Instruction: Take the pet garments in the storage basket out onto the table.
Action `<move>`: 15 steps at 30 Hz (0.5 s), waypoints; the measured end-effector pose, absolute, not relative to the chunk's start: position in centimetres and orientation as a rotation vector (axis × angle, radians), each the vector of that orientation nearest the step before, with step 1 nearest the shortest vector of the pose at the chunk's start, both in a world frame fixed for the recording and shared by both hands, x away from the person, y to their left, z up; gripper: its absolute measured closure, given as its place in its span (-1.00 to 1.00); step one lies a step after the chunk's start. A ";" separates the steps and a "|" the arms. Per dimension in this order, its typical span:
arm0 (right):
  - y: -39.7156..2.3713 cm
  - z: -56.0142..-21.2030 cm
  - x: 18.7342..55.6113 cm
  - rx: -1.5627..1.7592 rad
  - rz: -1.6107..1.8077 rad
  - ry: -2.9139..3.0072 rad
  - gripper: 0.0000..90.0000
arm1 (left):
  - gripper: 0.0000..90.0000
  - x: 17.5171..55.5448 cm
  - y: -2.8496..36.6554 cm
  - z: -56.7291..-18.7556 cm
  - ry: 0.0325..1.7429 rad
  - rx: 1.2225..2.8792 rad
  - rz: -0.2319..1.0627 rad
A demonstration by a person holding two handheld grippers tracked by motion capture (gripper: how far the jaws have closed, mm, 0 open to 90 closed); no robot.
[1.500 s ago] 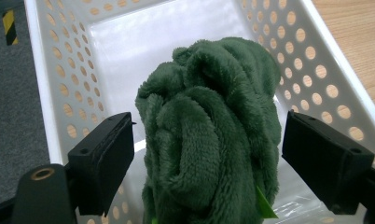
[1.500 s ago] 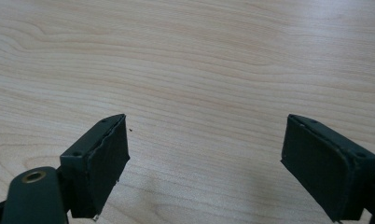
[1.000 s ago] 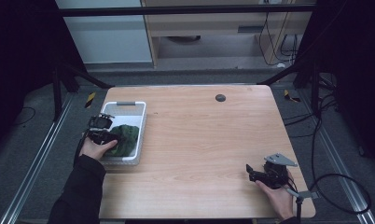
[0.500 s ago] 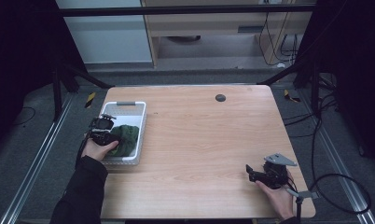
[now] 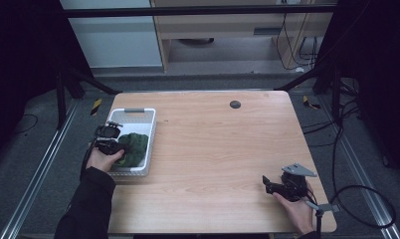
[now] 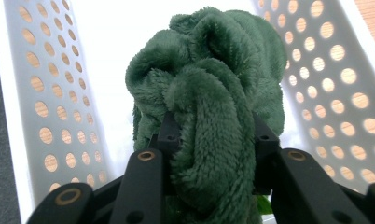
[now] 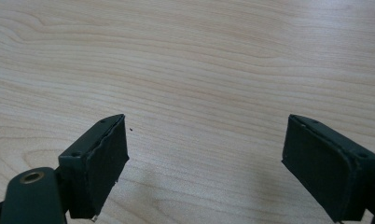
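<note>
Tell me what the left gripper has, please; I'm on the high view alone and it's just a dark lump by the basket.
Observer: The left gripper is shut on the green fleece cloth; its jaws have just been closing, and a thick fold is pinched between them.
Operator: Is the cloth out of the basket?
Observer: No. In the left gripper view the perforated walls of the white basket stand on both sides of the cloth.
Operator: And the right gripper?
Observer: The right gripper is open, with nothing between its pads, just bare wooden table ahead.
</note>
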State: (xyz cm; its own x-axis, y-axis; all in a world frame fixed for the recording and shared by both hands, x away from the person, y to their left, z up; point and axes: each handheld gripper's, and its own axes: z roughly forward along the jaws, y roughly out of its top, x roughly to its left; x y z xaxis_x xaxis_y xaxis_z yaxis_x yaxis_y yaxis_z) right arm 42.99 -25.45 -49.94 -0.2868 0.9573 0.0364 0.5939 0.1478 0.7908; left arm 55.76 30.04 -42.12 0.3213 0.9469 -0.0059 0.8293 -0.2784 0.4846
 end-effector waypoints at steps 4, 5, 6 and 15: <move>-25.4 -49.9 42.9 1.478 0.993 1.948 -0.69 | 0.49 55.5 30.2 -41.5 1.554 2.180 0.407; -25.4 -49.9 42.9 1.476 0.989 1.946 -0.69 | 0.50 55.5 30.2 -41.4 1.551 2.175 0.412; -25.5 -49.9 42.9 1.474 0.989 1.947 -0.69 | 0.51 55.4 30.2 -41.1 1.544 2.173 0.415; -25.6 -49.9 42.9 1.472 0.991 1.941 -0.69 | 0.53 54.4 30.9 -38.7 1.498 2.131 0.469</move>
State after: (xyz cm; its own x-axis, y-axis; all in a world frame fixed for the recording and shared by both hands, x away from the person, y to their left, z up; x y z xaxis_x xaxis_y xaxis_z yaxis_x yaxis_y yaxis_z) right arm 42.92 -25.63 -49.91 -0.2855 0.9578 0.0334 0.5886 0.1477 0.7949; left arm 54.42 30.87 -38.68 0.3388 0.9409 -0.0006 0.7725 -0.2778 0.5710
